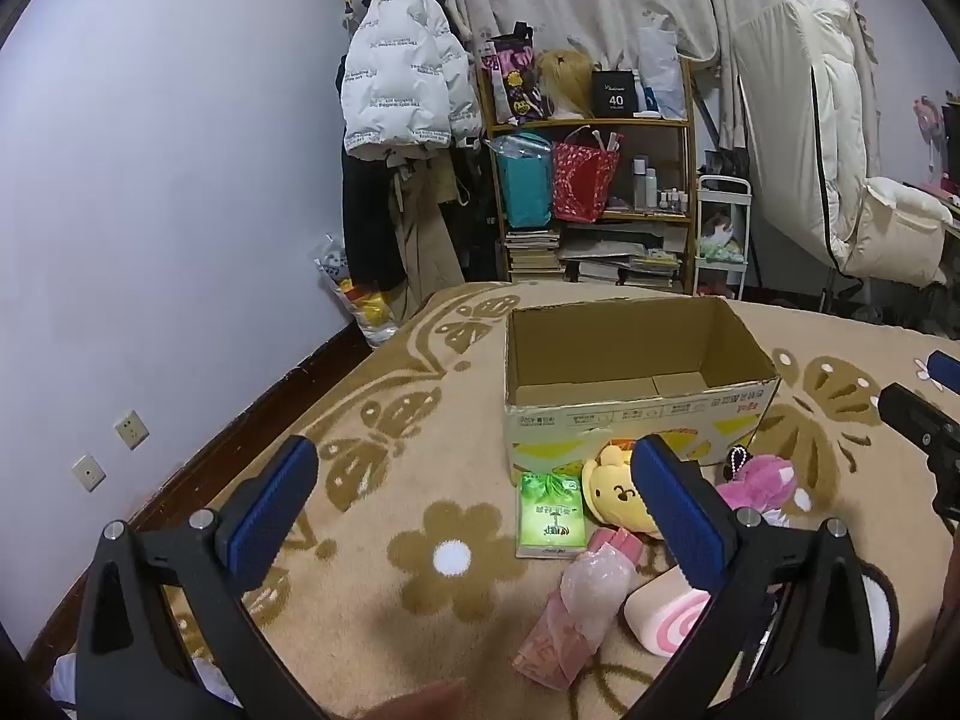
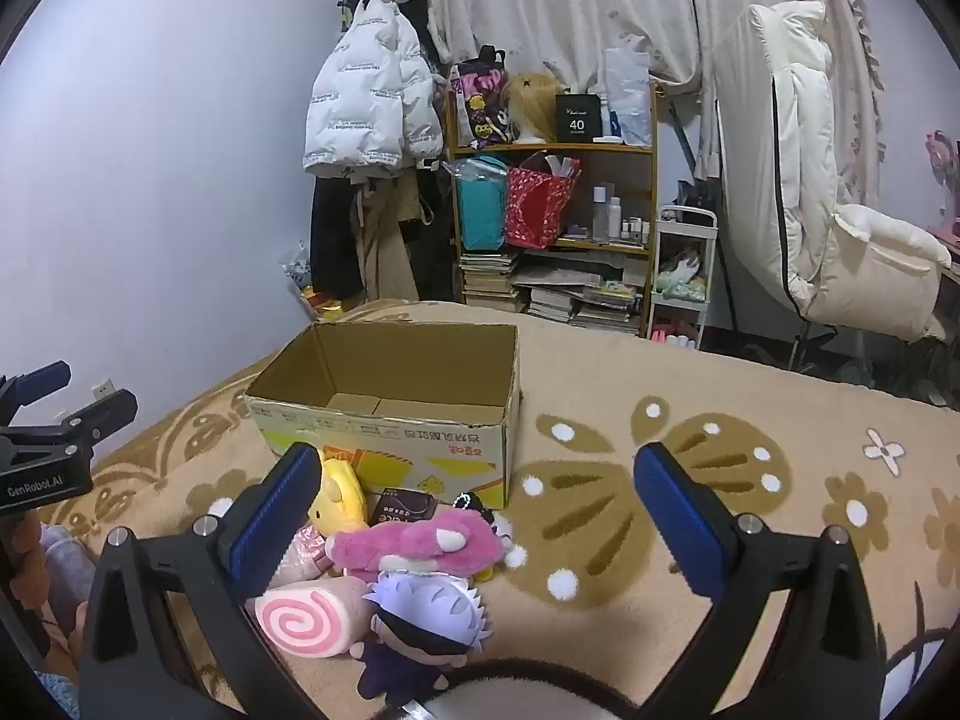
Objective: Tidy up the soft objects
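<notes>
Surface: beige flower-patterned blanket (image 1: 372, 438).
Left gripper (image 1: 474, 498): hovers level, jaws wide, empty.
Right gripper (image 2: 477, 507): hovers level, jaws wide, empty.
Cardboard box (image 1: 630, 372): open side up, far of the toys.
Swirl roll plush (image 2: 312, 615): nearest, long axis left-right, spiral end facing near.
Pink plush (image 2: 420, 543): lying lengthwise left-right, just beyond the roll.

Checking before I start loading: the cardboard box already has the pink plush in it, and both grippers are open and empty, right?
Not quite. The cardboard box holds nothing; the right wrist view shows the pink plush lying on the blanket in front of it. The left gripper and right gripper are indeed open and empty.
</notes>
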### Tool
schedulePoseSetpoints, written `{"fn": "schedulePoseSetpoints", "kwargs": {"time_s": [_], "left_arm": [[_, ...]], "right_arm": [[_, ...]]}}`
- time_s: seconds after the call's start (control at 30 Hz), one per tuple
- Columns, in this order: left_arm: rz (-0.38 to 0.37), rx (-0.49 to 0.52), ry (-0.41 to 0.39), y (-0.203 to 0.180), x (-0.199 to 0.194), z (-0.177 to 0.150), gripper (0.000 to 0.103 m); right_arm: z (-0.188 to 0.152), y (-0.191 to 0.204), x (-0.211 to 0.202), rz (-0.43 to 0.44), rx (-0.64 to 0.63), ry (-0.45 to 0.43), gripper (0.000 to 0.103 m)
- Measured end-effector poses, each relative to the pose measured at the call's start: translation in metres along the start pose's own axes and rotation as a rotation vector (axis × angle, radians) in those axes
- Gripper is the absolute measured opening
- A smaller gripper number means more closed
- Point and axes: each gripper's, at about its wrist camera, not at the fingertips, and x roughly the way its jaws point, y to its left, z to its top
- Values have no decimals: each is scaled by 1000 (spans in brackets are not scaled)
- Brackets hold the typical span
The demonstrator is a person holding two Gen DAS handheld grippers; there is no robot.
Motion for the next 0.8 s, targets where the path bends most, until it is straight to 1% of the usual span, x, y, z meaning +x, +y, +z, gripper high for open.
{"fn": "schedulePoseSetpoints", "kwargs": {"time_s": [0.17,0.23,0.3,0.33,0.4,0.57,0.67,0.8], "left_arm": [[2,-2,-9,1,0,2,103],[-11,-9,1,2,4,3,103],[-6,-8,1,2,8,4,103],[0,-5,-12,4,-1,5,103],[5,1,-23,2,-3,2,103],[-2,21,-22,-2,-1,3,103],[-1,15,-30,-2,-4,1,103],[-6,3,-20,-1,-4,1,103]], "right_arm": [[0,0,0,3,5,-1,103],[0,0,0,4,5,-1,103],[0,0,0,2,4,-1,103],[0,0,0,3,5,-1,103],[0,0,0,2,4,0,103],[-1,0,1,1,4,0,103],[-1,0,1,3,3,1,103],[-1,1,1,3,1,2,103]]}}
